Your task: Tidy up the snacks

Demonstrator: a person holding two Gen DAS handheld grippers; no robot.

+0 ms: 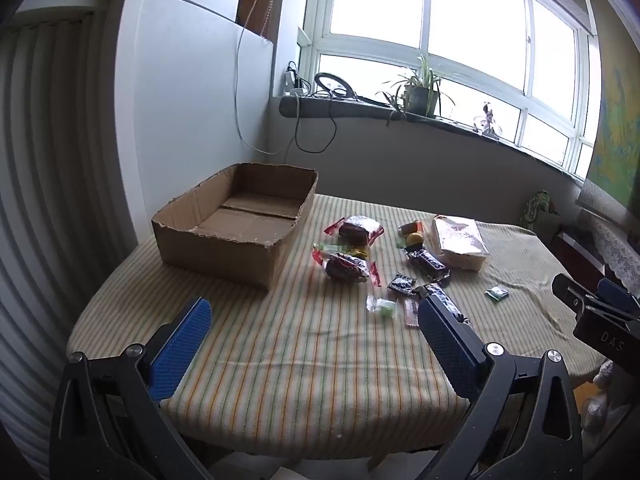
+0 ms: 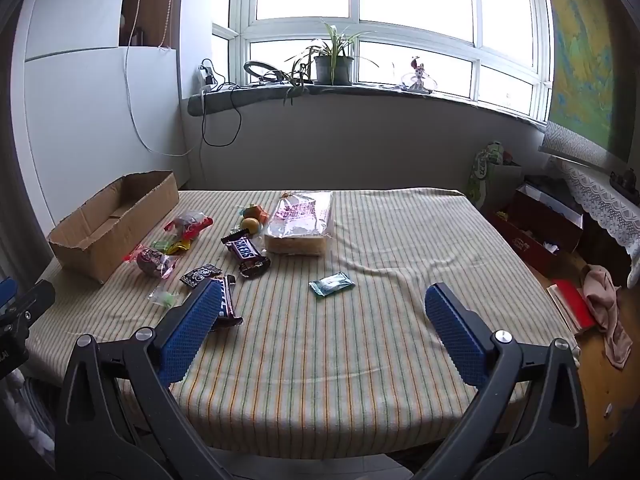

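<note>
Cardboard box (image 1: 236, 226) sits empty at the surface's (image 2: 360, 340) far left corner; every snack (image 2: 244, 250) lies loose mid-surface beside it, so sorting seems unstarted. Left gripper (image 1: 314, 326) and right gripper (image 2: 322, 314) hover over the near edge, both spread wide, holding nothing.

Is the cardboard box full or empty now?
Empty. In the left wrist view the cardboard box shows only its bare bottom flaps; the snacks lie outside it on the striped cloth.
</note>
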